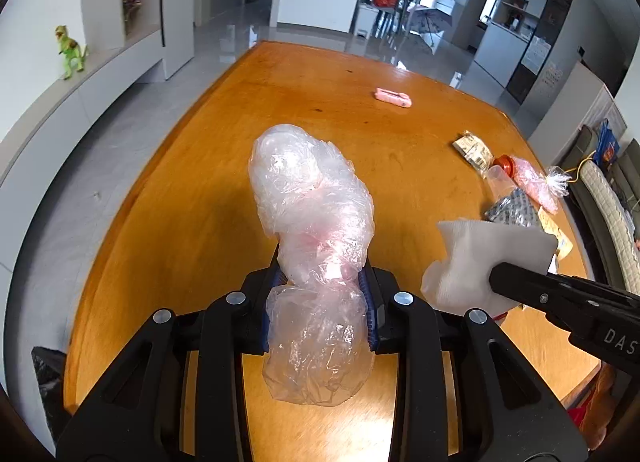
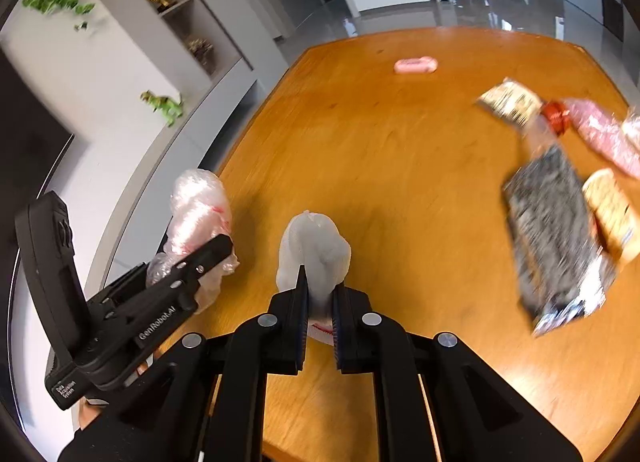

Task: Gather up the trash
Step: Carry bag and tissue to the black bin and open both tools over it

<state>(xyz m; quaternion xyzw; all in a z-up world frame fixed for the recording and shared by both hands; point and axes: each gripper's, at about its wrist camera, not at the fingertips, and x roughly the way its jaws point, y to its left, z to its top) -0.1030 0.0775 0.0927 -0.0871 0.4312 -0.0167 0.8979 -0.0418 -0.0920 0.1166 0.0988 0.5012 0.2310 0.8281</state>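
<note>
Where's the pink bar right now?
The pink bar lies alone toward the far end of the wooden table, beyond both grippers, left of the wrapper pile in both wrist views.

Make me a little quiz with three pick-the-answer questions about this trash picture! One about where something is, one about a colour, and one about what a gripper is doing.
1. Where is the toy dinosaur?
A. on the table
B. on the grey ledge by the wall
C. in a gripper

2. What colour is the small lone packet far out on the wooden table?
A. pink
B. blue
C. green

3. What is the left gripper doing?
A. standing open, holding nothing
B. gripping a crumpled clear plastic bag
C. gripping a bottle

Answers:
1 B, it stands on the ledge, off the table.
2 A, it shows pink in both views.
3 B, the bag sits squeezed between its fingers.
</note>
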